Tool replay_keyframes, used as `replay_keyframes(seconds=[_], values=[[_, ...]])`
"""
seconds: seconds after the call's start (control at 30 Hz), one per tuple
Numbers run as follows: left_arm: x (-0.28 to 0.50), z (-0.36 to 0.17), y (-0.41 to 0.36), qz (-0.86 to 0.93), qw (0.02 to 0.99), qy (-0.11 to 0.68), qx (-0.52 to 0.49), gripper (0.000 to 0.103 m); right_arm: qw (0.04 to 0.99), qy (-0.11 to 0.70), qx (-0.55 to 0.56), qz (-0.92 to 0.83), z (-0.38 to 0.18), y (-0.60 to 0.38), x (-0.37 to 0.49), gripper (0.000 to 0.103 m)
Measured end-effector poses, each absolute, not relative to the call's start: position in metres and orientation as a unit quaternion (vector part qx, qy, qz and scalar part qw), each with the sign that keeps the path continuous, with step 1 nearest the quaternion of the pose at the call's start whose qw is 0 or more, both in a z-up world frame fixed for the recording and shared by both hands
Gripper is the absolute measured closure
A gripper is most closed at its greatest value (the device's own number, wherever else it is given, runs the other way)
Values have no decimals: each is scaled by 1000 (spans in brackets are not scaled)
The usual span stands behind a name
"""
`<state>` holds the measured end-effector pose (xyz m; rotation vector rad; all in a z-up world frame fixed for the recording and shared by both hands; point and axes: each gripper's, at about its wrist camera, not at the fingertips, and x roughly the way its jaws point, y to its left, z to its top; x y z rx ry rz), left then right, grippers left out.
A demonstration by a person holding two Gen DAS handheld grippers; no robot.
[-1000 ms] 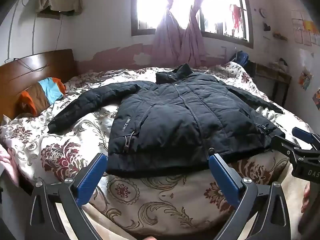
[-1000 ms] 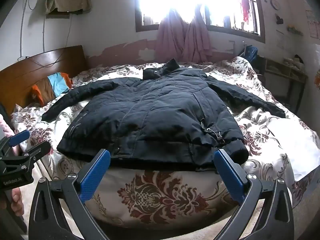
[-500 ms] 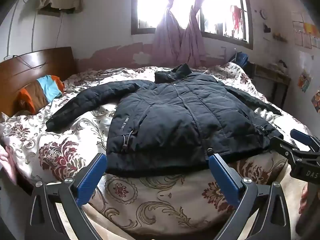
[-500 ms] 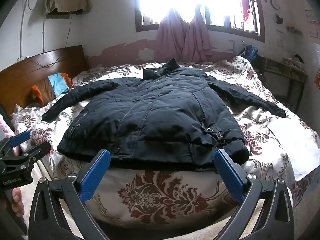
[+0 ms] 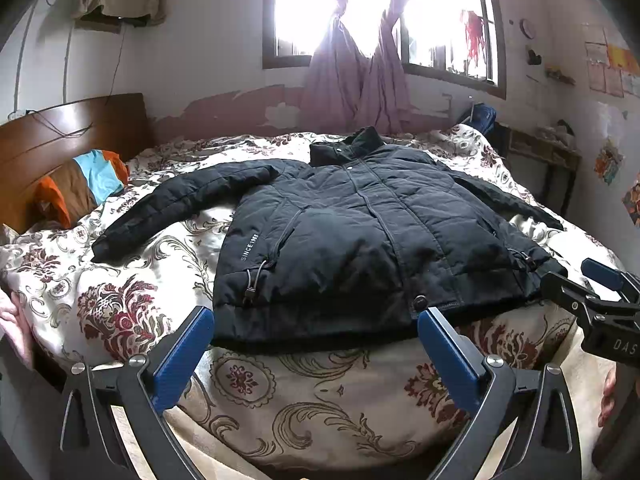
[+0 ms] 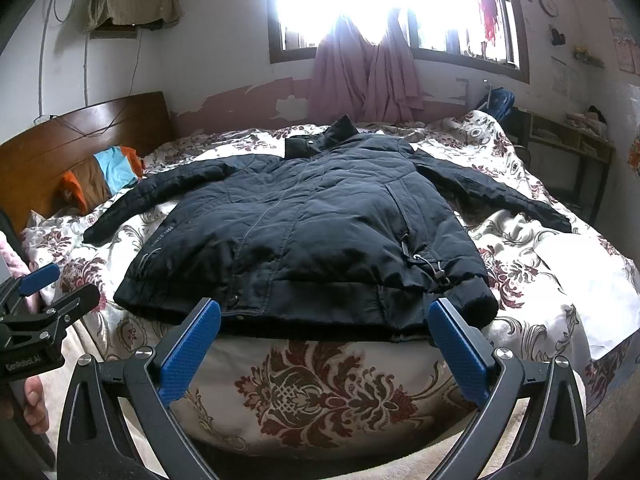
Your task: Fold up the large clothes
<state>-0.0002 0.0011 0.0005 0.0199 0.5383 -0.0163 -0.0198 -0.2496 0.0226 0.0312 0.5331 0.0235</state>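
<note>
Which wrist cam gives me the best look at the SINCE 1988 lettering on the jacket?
The left wrist view. There the SINCE 1988 lettering sits near centre on the black jacket, large and readable. In the right wrist view the same lettering is smaller, skewed toward the jacket's left edge, and barely legible.

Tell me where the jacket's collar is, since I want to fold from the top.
In both wrist views the collar sits at the far end of the black jacket, toward the window's pink curtains, right of the wooden headboard.
</note>
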Motion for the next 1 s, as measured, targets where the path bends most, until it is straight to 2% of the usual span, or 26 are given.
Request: replay_keyframes(seconds=[1.0], values=[[-1, -1, 2, -9, 964, 266, 7, 0, 964, 265, 17, 13, 22, -251, -21, 1]])
